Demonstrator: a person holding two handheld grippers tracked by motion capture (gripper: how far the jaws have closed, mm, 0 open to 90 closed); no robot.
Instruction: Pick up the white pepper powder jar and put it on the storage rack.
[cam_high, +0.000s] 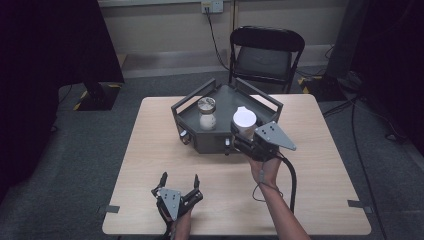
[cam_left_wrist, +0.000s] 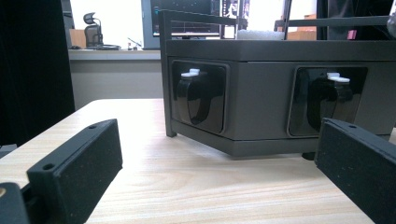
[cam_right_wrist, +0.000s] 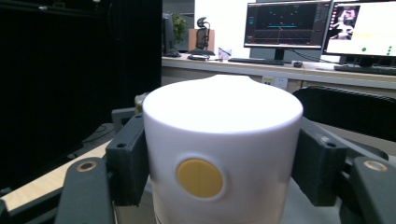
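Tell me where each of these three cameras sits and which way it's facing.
High view: above the person's side, looking forward and down on the light wooden table; both forearms, open left gripper, right gripper.
Left gripper view: low over the table, facing the dark grey metal tray's front; own jaws apart.
Right gripper view: raised, facing monitors; jaws clamp the white cylindrical container with yellow dot.
Shared: high and left gripper views both show the tray.

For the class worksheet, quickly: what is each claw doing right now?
Left claw: open, holding nothing, resting on the table.
Right claw: closed on the white container, by the grey tray.
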